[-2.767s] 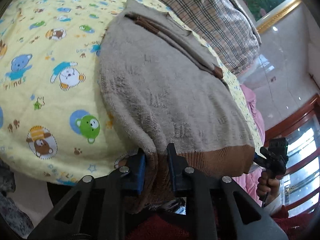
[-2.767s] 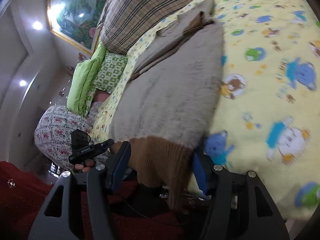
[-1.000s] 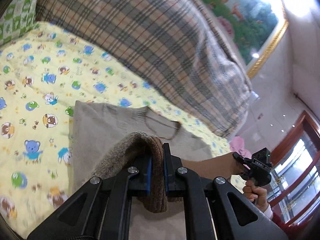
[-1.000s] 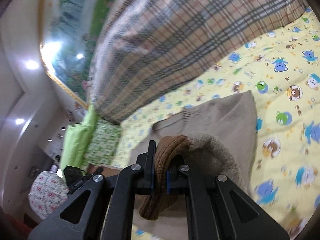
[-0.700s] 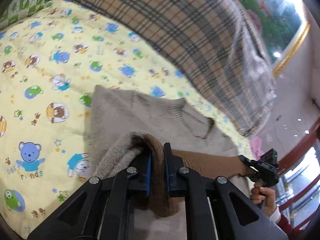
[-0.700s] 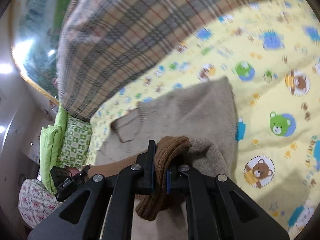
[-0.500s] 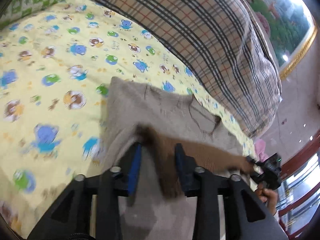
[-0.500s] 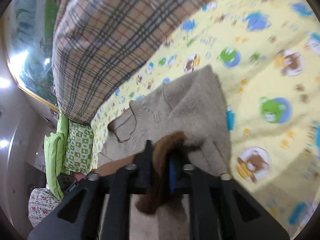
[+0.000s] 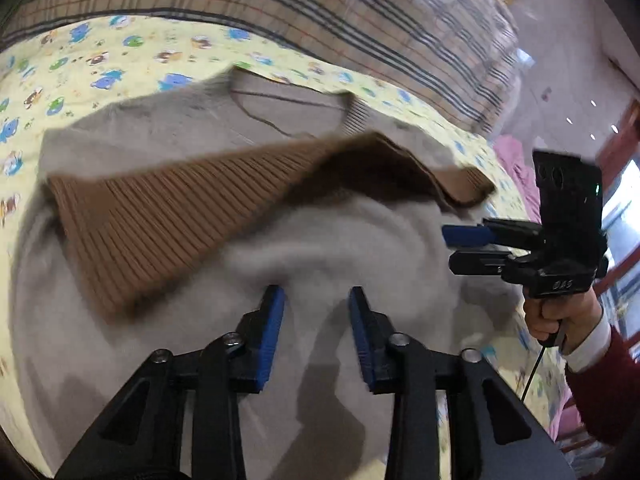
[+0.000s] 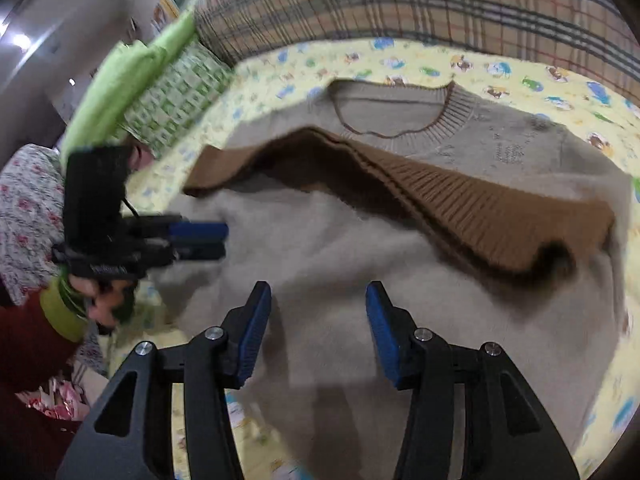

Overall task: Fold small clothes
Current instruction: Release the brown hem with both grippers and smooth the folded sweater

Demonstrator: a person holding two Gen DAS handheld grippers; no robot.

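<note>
Since a second earlier we saw both grippers let go of the brown hem [image 9: 168,216]. The left gripper [image 9: 316,312] jaws had opened, then eased slightly narrower; the right gripper [image 10: 318,308] jaws kept spreading. Nothing sat between either pair. The beige sweater [image 10: 320,264] lay folded on the bed sheet [image 10: 500,64], hem at 12 o'clock below the collar [image 10: 452,116].
</note>
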